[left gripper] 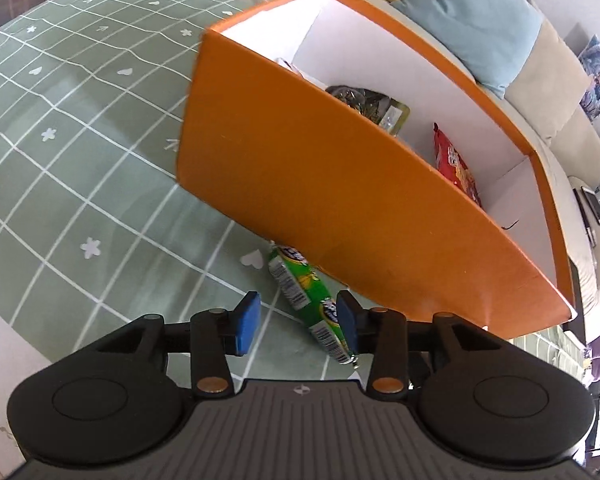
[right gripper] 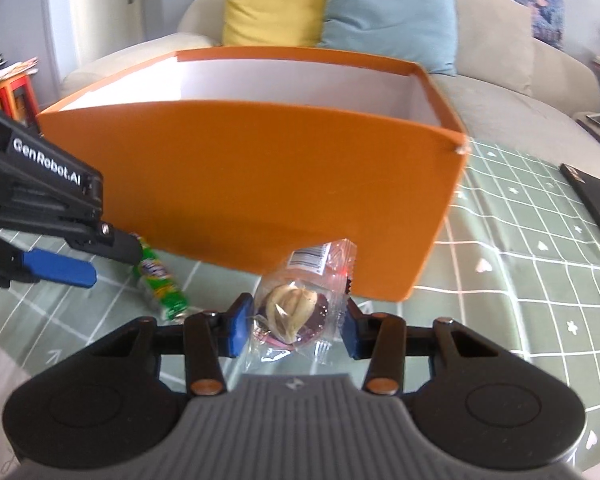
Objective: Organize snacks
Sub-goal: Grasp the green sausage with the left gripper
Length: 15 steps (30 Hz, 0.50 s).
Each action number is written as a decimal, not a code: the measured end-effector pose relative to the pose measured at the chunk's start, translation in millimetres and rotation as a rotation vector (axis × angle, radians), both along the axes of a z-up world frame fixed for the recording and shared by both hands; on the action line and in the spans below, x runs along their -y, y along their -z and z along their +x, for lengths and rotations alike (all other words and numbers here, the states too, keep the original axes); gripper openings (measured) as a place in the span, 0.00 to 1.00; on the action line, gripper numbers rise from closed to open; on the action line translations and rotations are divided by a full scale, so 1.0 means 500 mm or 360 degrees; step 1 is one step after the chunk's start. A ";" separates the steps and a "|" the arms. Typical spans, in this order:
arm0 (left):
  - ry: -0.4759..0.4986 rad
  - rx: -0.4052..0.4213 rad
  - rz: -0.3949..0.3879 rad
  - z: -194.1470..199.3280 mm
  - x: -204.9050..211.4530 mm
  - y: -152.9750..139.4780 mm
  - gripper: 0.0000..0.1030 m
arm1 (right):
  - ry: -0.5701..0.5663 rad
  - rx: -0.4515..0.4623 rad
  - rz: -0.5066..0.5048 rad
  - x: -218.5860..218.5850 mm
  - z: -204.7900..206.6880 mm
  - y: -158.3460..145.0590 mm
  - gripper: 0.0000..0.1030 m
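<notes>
Right gripper [right gripper: 294, 326] clamps a clear-wrapped pastry [right gripper: 296, 312] in front of the orange box [right gripper: 260, 184], likely for dropping in. Left gripper [left gripper: 298, 320] part-open, unclamped, green snack pack [left gripper: 300, 292] on the tablecloth [left gripper: 80, 180] between fingers, box at 1 o'clock.

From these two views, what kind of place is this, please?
Most likely a home living room. A beige sofa with yellow and blue cushions stands behind a table under a green checked tablecloth, where an orange box holds snack packets.
</notes>
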<state>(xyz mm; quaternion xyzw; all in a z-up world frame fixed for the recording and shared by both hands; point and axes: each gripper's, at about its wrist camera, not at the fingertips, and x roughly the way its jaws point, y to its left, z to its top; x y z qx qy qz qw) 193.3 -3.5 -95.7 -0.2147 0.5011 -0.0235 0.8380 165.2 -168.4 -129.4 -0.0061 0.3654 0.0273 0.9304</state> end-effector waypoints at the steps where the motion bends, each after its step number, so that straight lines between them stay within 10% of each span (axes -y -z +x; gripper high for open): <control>1: -0.0004 -0.0018 0.0016 0.004 0.006 0.004 0.46 | 0.0016 -0.0001 0.0014 0.004 0.002 0.001 0.43; 15: 0.0009 -0.0079 0.0273 0.047 0.081 0.010 0.47 | 0.0053 -0.0067 0.0139 0.039 0.018 0.020 0.43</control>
